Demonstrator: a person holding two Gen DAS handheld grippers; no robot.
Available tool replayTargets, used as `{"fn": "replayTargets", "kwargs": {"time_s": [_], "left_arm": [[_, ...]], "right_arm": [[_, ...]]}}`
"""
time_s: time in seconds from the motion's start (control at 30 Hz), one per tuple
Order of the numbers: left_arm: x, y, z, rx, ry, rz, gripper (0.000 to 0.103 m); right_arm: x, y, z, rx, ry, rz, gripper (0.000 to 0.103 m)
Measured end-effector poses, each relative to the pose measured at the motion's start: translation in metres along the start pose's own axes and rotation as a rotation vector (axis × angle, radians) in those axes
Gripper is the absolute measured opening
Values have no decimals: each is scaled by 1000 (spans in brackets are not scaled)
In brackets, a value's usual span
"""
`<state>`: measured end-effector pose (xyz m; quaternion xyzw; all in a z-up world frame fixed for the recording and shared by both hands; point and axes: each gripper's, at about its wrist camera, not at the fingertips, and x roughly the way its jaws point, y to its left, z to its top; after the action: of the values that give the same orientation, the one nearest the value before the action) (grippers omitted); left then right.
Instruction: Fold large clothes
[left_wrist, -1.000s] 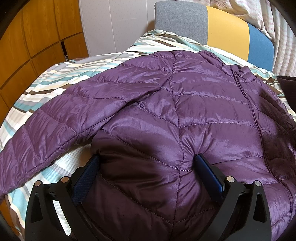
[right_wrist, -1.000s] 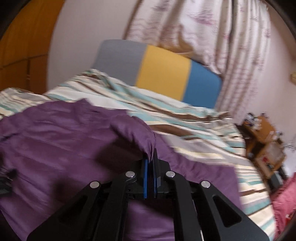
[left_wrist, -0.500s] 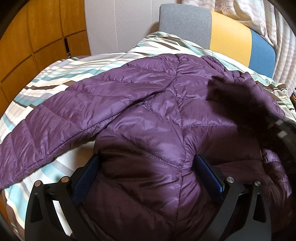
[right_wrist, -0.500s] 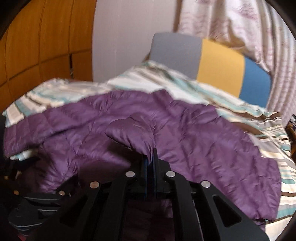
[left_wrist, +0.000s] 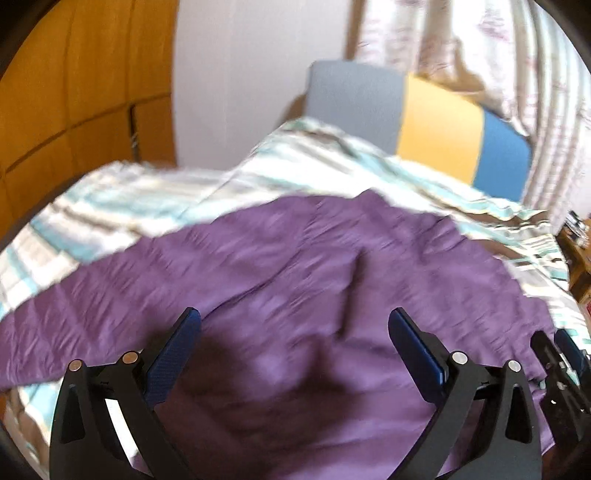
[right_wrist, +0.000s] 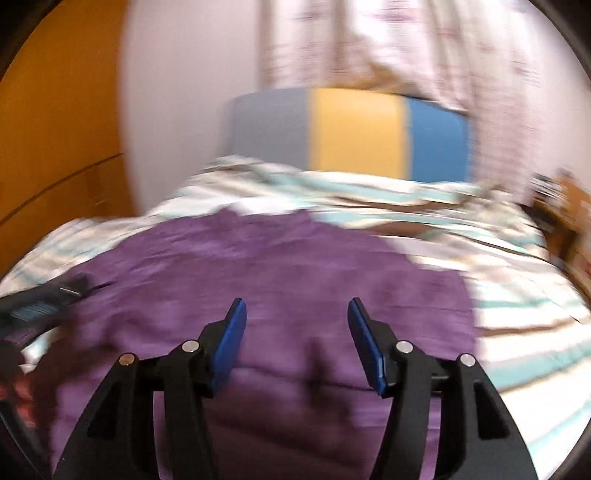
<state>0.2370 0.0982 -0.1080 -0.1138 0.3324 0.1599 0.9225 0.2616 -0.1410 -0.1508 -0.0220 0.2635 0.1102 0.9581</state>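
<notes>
A purple quilted down jacket (left_wrist: 295, 266) lies spread on the striped bed; it also shows in the right wrist view (right_wrist: 280, 266). Both views are motion-blurred. My left gripper (left_wrist: 293, 325) is open and empty, held above the jacket's near part. My right gripper (right_wrist: 295, 314) is open and empty, also above the jacket. The right gripper shows at the right edge of the left wrist view (left_wrist: 561, 365). The left gripper shows at the left edge of the right wrist view (right_wrist: 44, 299).
The bed has a striped teal, white and brown cover (left_wrist: 122, 199). A grey, yellow and blue headboard (left_wrist: 439, 125) stands at the far end. Wooden cabinets (left_wrist: 74, 92) are on the left, curtains (right_wrist: 369, 44) behind, a wooden bedside stand (right_wrist: 572, 206) on the right.
My right gripper has opened and let go of the jacket fold it held. My left gripper has lifted off the jacket that bulged between its fingers. Both have pulled back and up.
</notes>
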Motion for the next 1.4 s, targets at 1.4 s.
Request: {"fn": "replayTargets", "kwargs": {"time_s": [1.4], "left_arm": [[108, -62, -28, 231, 165, 44, 98]], "right_arm": [[122, -113, -7, 157, 288, -215, 29]]}}
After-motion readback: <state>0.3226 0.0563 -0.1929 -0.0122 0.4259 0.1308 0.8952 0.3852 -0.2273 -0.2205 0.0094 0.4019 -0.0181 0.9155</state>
